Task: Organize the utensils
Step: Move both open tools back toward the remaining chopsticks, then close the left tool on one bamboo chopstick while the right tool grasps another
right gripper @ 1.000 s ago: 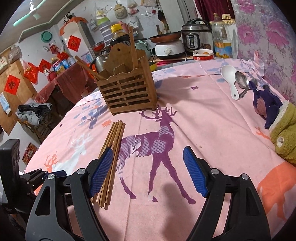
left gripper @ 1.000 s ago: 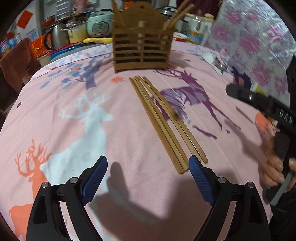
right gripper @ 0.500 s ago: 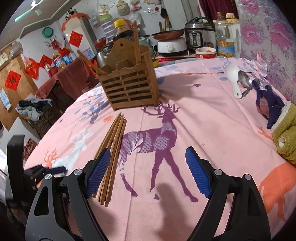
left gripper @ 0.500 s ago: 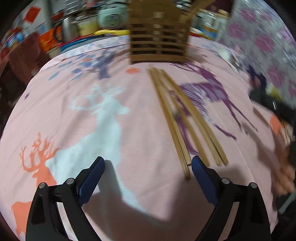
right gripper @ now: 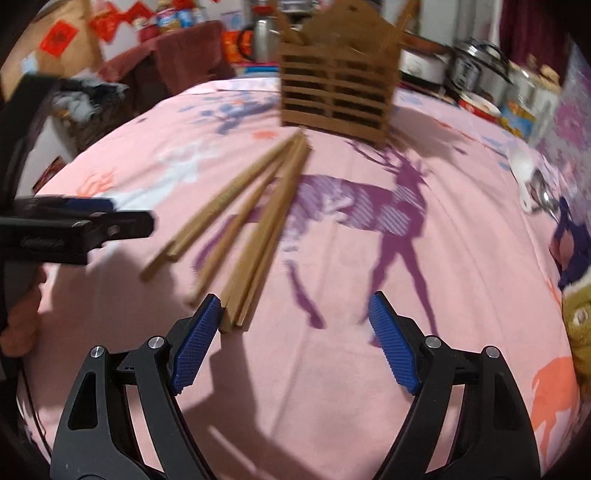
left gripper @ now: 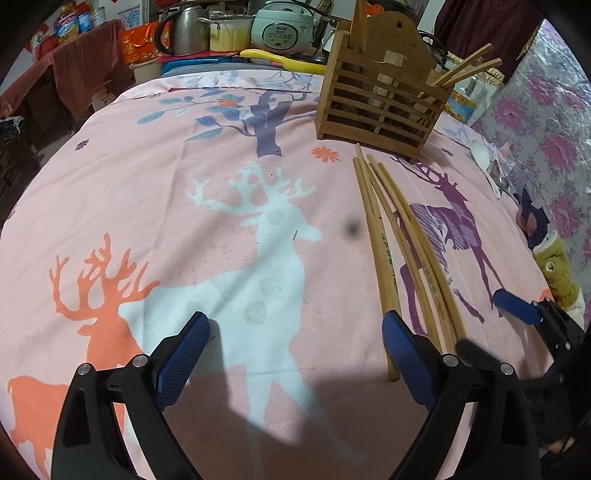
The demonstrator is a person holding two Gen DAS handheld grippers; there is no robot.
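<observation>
Several wooden chopsticks (left gripper: 399, 251) lie loose on the pink deer-print tablecloth (left gripper: 184, 221), fanning out from a slatted wooden utensil holder (left gripper: 380, 99) that has a few chopsticks standing in it. My left gripper (left gripper: 295, 354) is open and empty; its right pad sits beside the near chopstick ends. My right gripper (right gripper: 295, 343) is open and empty, low over the cloth, its left pad touching the near ends of the chopsticks (right gripper: 255, 229). The holder (right gripper: 336, 92) stands behind them. The left gripper (right gripper: 74, 225) shows at the left edge.
A white spoon (left gripper: 482, 155) and a metal spoon (right gripper: 541, 188) lie at the right side of the table. A purple and yellow-green cloth bundle (left gripper: 554, 266) sits at the right edge. Rice cookers, a kettle and pots (left gripper: 280, 26) stand behind the table.
Both grippers moved. The right gripper swung left and closer to the chopsticks' near ends. The left gripper shifted so the chopsticks sit by its right pad. The chopsticks look more fanned out.
</observation>
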